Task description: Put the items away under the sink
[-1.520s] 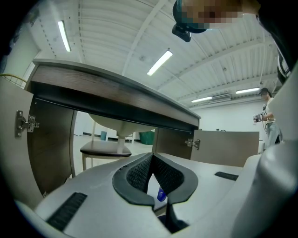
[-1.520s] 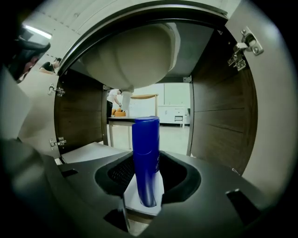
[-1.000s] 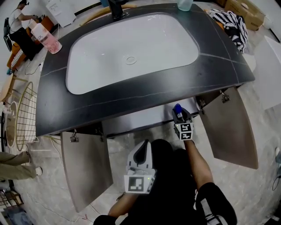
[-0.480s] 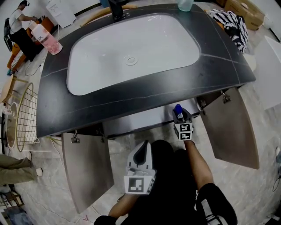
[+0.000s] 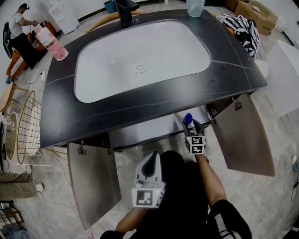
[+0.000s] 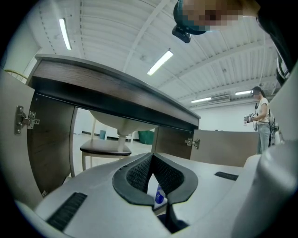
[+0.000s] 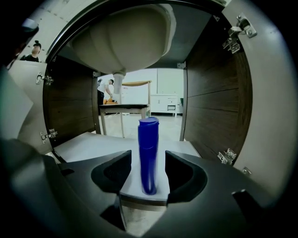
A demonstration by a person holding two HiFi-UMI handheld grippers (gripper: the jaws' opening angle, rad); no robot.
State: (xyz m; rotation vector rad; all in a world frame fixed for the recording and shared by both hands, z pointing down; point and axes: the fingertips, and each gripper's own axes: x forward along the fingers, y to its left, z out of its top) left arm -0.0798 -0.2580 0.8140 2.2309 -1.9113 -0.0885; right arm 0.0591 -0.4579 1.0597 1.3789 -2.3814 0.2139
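Note:
A tall blue bottle stands upright on the front edge of the pale shelf inside the cabinet under the sink. My right gripper is open around it, with a gap on each side of the bottle. In the head view the blue bottle's cap shows just past the right gripper, below the counter's front edge. My left gripper is held lower, near the person's body, pointing up at the counter's underside. Its pads meet at the tips, with only a thin slit behind them.
Both cabinet doors stand open, the left door and the right door. On the dark counter around the white basin are a pink bottle, a faucet and a teal cup. A wire basket stands to the left.
The head view has shifted slightly. The right gripper stays at the cabinet front with the blue bottle between its jaws. The left gripper has not moved.

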